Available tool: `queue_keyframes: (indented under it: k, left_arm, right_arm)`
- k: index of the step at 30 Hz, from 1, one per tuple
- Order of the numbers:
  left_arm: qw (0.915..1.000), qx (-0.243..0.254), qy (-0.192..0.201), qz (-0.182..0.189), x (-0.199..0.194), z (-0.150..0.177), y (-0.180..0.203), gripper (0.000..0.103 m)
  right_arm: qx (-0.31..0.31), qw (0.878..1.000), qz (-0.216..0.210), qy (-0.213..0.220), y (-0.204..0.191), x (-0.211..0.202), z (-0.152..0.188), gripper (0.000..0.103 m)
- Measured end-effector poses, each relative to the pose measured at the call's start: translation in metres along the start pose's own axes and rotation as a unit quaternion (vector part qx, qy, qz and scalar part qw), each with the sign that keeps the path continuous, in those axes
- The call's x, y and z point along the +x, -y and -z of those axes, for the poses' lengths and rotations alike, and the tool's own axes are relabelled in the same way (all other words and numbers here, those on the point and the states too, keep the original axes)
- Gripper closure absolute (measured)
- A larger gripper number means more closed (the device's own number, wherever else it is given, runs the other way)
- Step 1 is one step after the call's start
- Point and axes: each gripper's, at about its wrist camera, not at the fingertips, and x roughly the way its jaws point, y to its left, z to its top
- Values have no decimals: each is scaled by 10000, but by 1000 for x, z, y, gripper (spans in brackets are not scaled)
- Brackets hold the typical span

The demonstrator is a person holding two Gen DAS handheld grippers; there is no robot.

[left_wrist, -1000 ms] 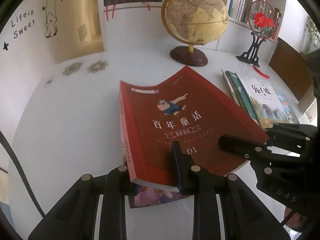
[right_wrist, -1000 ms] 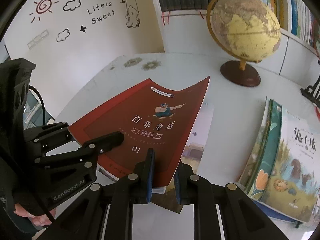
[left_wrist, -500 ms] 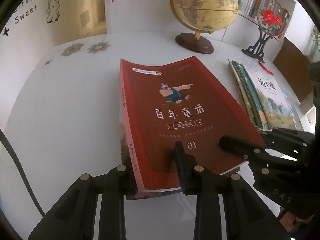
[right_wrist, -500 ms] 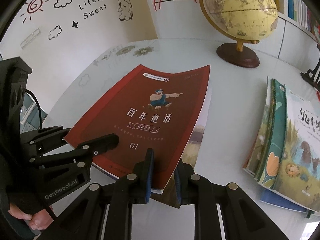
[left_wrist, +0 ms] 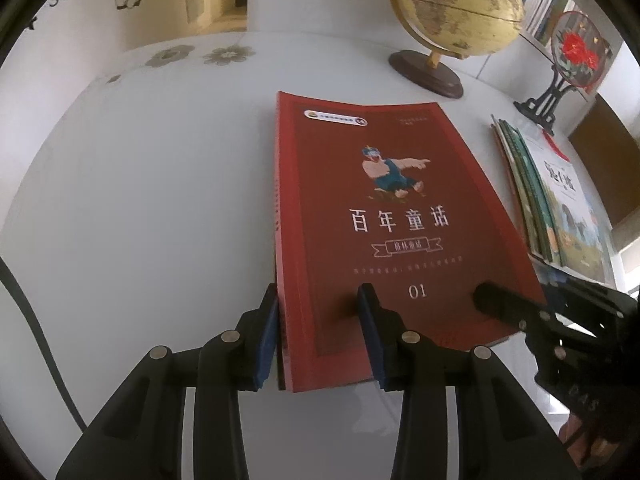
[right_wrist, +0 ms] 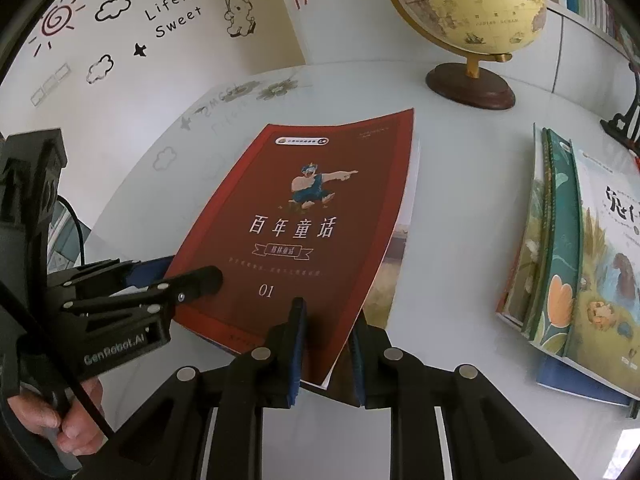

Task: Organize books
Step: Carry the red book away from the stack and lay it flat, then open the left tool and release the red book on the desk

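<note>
Two hand-held grippers meet at the near edge of a red book (left_wrist: 384,216) lying cover-up on the white surface (left_wrist: 140,200). The left hand-held gripper (left_wrist: 320,332) straddles the book's spine corner, one blue pad beside the spine and the other over the cover; its jaws are opening and the pads do not press the book. The right hand-held gripper (right_wrist: 326,354) is nearly closed, pinching the opposite near corner of the red book, with one pad on the cover and the other beneath the page edge. A second book (right_wrist: 390,272) peeks out from under the red book on that side. Off to the right, apart from it, lies a fanned pile of picture books (right_wrist: 580,248). A globe (left_wrist: 456,4) on a brown base stands beyond the red book.
</note>
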Motion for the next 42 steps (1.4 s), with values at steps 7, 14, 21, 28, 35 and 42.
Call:
queue_keyframes:
  k: [7,14,21,28,35,42]
  left_arm:
    - [10000,6,-71,16,3,-3,-11,64]
    - [9999,99,-41,-83,0,0,-8,64]
    - [9995,252,-20,-193,-1,4,-1,64]
    - [9994,267,-23,-227,-2,4,-1,64]
    - [9981,267,-76,-555,-5,6,-8,41]
    - [9990,-406,-162,-64,-22,24,-44,41]
  right_arm:
    - [50,10000,-9,-31,-2,6,3,79]
    - [303,9995,-99,-90,4,7,7,79]
    - [326,9994,-84,-93,3,4,9,77]
    - [312,9995,-52,-94,3,4,10,77]
    - [300,9992,155,-196,7,2,10,51]
    - [841,9955,431,-77,41,-29,25,51]
